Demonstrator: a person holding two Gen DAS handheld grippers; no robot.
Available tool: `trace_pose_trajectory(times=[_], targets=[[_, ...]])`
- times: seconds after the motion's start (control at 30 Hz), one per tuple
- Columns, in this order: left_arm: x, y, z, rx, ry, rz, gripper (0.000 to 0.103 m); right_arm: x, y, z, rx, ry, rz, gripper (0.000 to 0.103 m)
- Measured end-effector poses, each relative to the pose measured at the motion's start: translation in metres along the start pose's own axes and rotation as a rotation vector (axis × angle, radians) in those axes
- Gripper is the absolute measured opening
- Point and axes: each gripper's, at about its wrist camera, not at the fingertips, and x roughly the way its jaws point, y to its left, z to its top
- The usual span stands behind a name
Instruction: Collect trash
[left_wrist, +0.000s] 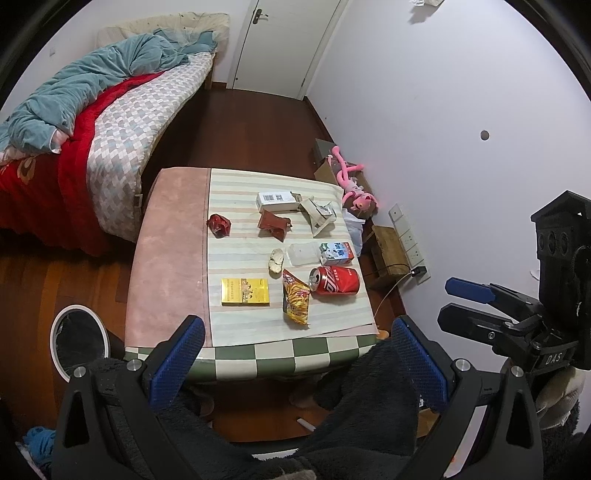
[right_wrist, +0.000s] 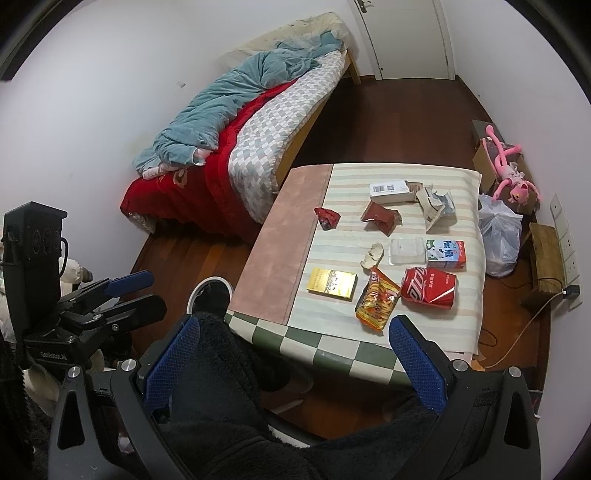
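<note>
Trash lies on a small table (left_wrist: 166, 258) (right_wrist: 280, 236): a red cola can (left_wrist: 335, 280) (right_wrist: 430, 287) on its side, a yellow snack bag (left_wrist: 295, 301) (right_wrist: 376, 302), a yellow box (left_wrist: 245, 291) (right_wrist: 332, 282), a milk carton (left_wrist: 338, 253) (right_wrist: 446, 253), a clear plastic tub (left_wrist: 303, 254), a bread piece (left_wrist: 276, 261), red wrappers (left_wrist: 218, 224) (left_wrist: 273, 223), a white box (left_wrist: 277, 201) and torn paper (left_wrist: 319, 216). A white-rimmed bin (left_wrist: 79, 341) (right_wrist: 208, 293) stands on the floor left of the table. My left gripper (left_wrist: 295, 354) and right gripper (right_wrist: 293, 354) are open and empty, held before the table's near edge.
A bed (left_wrist: 92, 147) with blue and red quilts stands left of the table. A pink plush toy (left_wrist: 354, 184), a plastic bag (right_wrist: 498, 236), a wooden box (left_wrist: 389, 254) and a wall socket with a cable (left_wrist: 417, 271) are on the right. A dark fleece garment (left_wrist: 369, 406) lies below the grippers.
</note>
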Motion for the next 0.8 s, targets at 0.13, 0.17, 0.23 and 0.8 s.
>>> trace_pose_trajectory(times=[0.13,0.17,0.23,0.8], targets=[[-0.0007,-0.0003,0.0011,0.0,-0.002,-0.005,0.103,-0.0013,0.0016,0.0016,-0.001,0.0,0.005,0.103],[-0.001,0.0001,0.0008,0.002,-0.001,-0.005,0.103,-0.0008,0.0016,0.002,0.0,0.001,0.009,0.103],[0.0002,-0.0001,0.0015,0.001,-0.002,-0.002,0.103,-0.0004,0.0019,0.0024,-0.001,0.0,0.014,0.103],[-0.0006,0.0043,-0.0021,0.004,-0.009,-0.004,0.103,0.0015,-0.0015,0.0031,0.005,0.002,0.018,0.103]])
